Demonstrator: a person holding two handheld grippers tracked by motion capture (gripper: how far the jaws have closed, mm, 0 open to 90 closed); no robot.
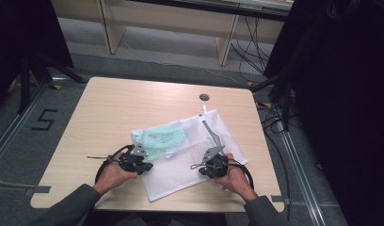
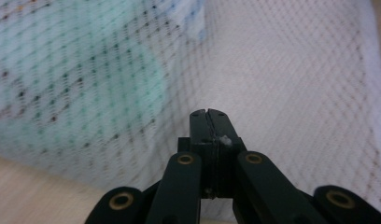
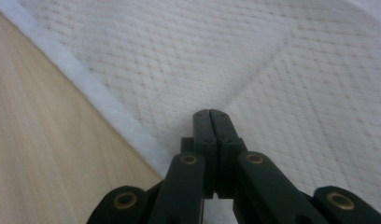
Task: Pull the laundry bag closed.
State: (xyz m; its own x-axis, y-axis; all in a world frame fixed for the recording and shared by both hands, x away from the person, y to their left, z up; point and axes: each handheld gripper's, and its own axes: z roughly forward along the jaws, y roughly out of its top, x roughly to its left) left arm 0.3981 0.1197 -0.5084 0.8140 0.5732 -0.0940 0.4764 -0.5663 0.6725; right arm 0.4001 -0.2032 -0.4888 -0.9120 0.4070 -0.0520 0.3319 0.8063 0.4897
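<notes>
Centrally, on the near half of a light wooden table (image 1: 110,108), lies one white mesh laundry bag (image 1: 190,165), flat and skewed, its near corner close to the table's front edge. Contents: a pale mint-green cloth (image 1: 164,139), seen through the mesh at the bag's far-left part; in the left gripper view the same green cloth shows blurred behind the netting. Fittings: a grey strip (image 1: 212,134) running along the bag's upper right portion, its nature too small to tell. Left gripper (image 1: 139,162), held in the person's left hand (image 1: 112,175), sits at the bag's left edge; jaws clenched together, a small fleck of white at their seam, though whether mesh is pinched cannot be told. Right gripper (image 1: 210,162), held in the right hand (image 1: 235,179), sits over the bag's right portion near its white hem (image 3: 100,105); jaws pressed tight, nothing visibly between them. A dark round grommet (image 1: 204,97) sits in the tabletop beyond the bag.
</notes>
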